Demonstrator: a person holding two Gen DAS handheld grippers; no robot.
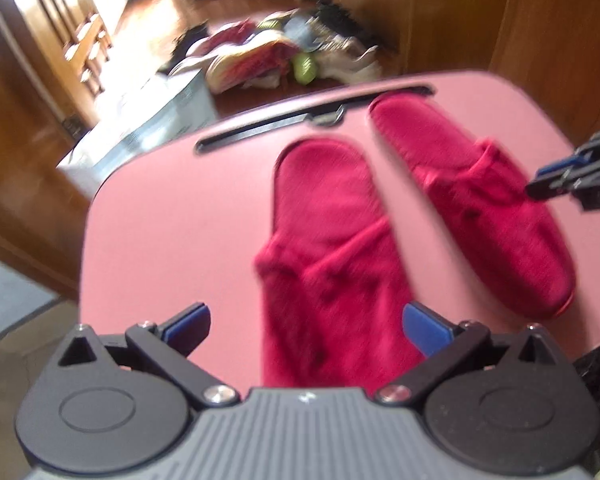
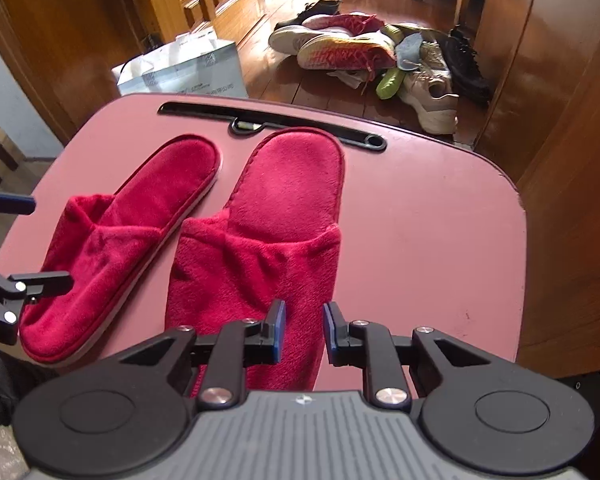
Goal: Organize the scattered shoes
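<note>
Right slipper (image 2: 256, 240) lies under the right claw (image 2: 304, 330), unheld

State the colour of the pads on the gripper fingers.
Blue pads on black fingers, seen most sharply in the right wrist view.

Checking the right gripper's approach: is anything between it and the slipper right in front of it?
Nothing visible. The right gripper hangs directly over the toe of the nearer red slipper, jaws narrowly apart, empty.
</note>
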